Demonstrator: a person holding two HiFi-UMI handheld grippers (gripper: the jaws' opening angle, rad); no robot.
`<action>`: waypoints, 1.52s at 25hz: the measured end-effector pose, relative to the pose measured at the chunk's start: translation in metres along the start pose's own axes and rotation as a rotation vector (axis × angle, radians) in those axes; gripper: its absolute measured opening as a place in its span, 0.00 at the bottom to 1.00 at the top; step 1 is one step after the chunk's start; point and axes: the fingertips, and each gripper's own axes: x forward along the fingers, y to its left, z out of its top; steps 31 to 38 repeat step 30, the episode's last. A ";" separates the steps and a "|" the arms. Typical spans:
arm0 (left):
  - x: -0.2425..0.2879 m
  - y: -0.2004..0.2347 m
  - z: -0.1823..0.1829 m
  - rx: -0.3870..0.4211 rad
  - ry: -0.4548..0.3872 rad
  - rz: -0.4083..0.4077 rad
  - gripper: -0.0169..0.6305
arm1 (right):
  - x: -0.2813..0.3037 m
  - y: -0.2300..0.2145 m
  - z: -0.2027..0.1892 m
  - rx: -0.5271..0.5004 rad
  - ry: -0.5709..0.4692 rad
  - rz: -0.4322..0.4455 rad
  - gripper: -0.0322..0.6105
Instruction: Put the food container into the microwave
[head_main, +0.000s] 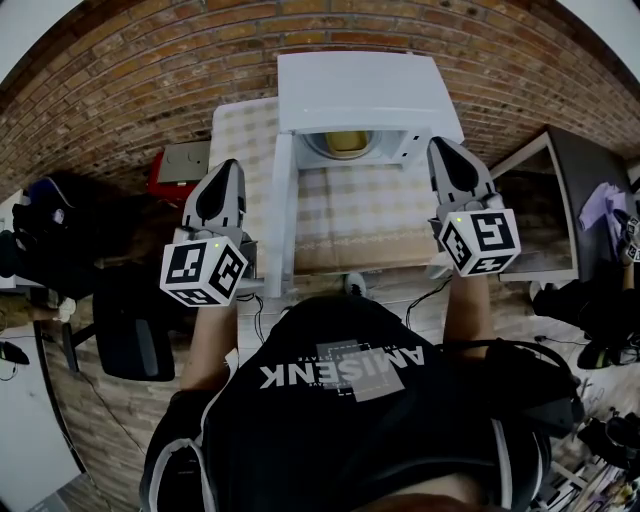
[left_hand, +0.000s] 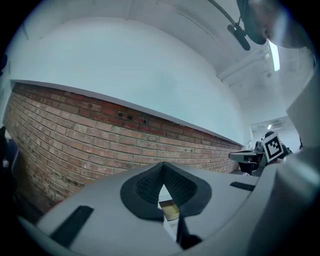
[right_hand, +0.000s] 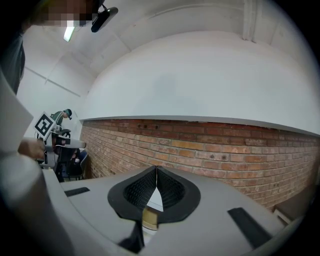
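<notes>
- Jaws on the right gripper (right_hand: 156, 170) are pressed together, dark ribbed pads meeting at the tips, with nothing gripped between them.
- Jaws on the left gripper (left_hand: 163, 167) are likewise closed tip to tip and empty.
- Both grippers are held level, one on each side of the microwave (head_main: 360, 90), and both point toward the brick wall (head_main: 130, 80) — left gripper by the open door (head_main: 282, 215), right gripper by the oven's right front corner.
- Each gripper carries a cube with black-and-white square markers at its rear, near the person's hand.
- Food container (head_main: 347, 143) sits inside the microwave, in the middle of the open cavity, clear of both grippers. It is pale yellow and low, with a softly rounded outline; only its top shows from above.
- White microwave stands on a table (head_main: 360, 215) covered with a pale checked cloth — its door is swung wide open to the left.
</notes>
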 end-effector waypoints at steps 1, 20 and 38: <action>0.001 0.000 0.000 0.003 0.000 -0.001 0.04 | 0.000 0.000 0.000 0.001 -0.002 -0.001 0.11; 0.010 0.007 0.001 0.004 0.000 0.015 0.05 | 0.010 -0.007 0.003 0.007 -0.024 -0.017 0.11; 0.012 0.009 0.000 0.008 0.008 0.021 0.05 | 0.015 -0.009 0.002 0.008 -0.018 -0.021 0.11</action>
